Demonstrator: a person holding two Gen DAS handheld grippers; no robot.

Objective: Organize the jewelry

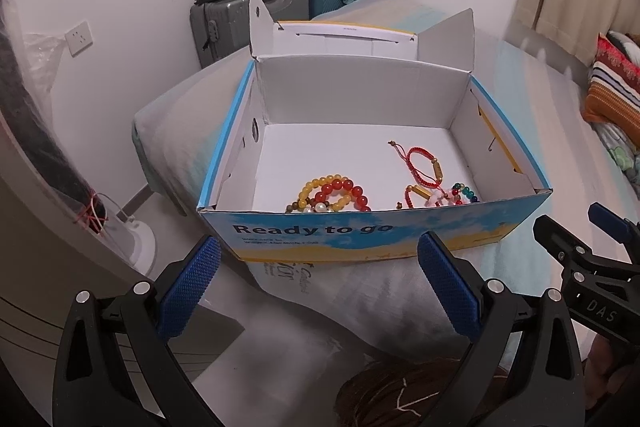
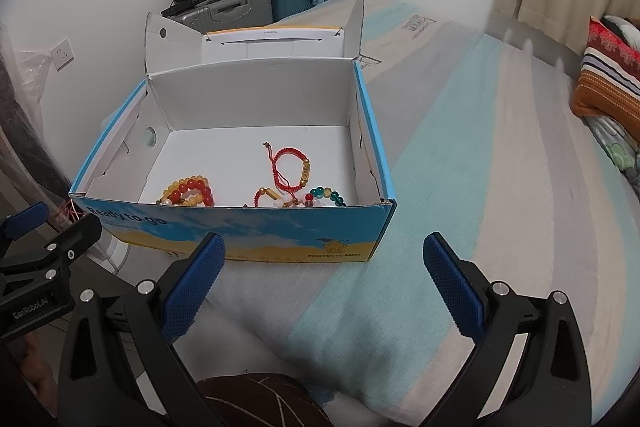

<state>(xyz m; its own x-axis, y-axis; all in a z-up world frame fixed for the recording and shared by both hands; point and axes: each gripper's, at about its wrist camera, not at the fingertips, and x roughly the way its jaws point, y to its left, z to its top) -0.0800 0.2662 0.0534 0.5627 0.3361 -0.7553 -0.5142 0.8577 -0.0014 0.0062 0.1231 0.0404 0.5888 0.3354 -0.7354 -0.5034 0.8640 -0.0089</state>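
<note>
An open blue and yellow cardboard box [image 1: 360,231] [image 2: 248,231] stands on the bed, lid flap back. Inside, near its front wall, lie a yellow and red bead bracelet pair [image 1: 332,193] [image 2: 188,192], a red cord bracelet [image 1: 420,163] [image 2: 290,167] and a multicoloured bead bracelet [image 1: 460,193] [image 2: 326,196]. My left gripper [image 1: 320,287] hangs open in front of the box, nothing between its blue pads. My right gripper [image 2: 324,287] is open and empty too, just short of the box's front right corner. Each gripper shows at the other view's edge.
The box sits on a striped grey and teal bedsheet [image 2: 460,167]. Suitcases [image 1: 248,19] piled with clutter stand against the far wall. A striped pillow [image 2: 608,83] lies at the right. A brown patterned cushion [image 2: 256,399] is right below the grippers.
</note>
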